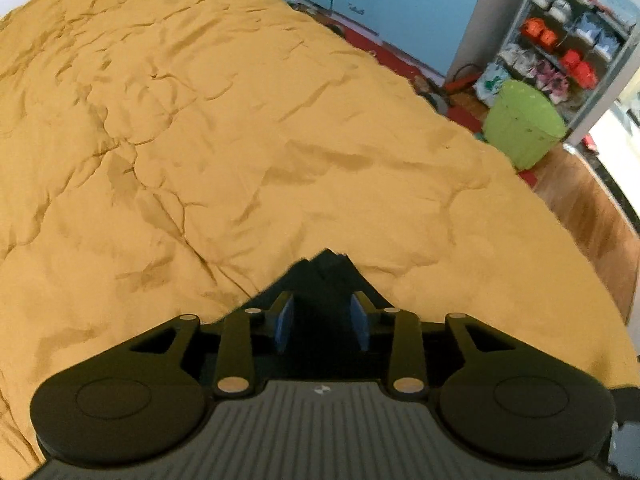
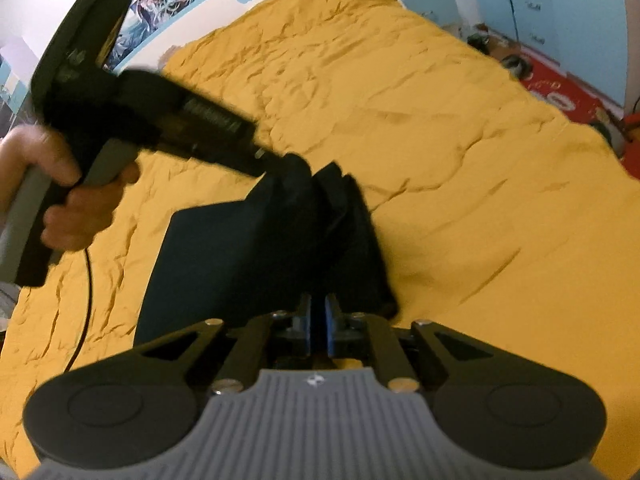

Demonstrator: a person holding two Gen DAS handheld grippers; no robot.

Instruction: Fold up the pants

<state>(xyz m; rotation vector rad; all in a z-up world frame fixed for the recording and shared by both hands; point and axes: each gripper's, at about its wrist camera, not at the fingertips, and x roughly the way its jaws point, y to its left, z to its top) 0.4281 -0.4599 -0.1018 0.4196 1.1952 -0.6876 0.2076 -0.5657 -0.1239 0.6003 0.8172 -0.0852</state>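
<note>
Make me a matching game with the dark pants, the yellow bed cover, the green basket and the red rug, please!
Things:
1. dark navy fabric pants
2. mustard-yellow wrinkled bed cover
3. lime-green plastic basket
4. red patterned rug

Places or states:
A. spread over the whole bed
B. on the floor past the bed's far corner
C. pinched by both grippers
D. standing beside the grey shelf

Pairs: 1-C, 2-A, 3-D, 4-B

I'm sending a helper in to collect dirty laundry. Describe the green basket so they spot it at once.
Start from the bed with the mustard-yellow cover and look past its far edge to the floor. There, in front of the metal shelf, stands the basket. It is the only lime-green thing there, a round tub beside red and white items.
</note>
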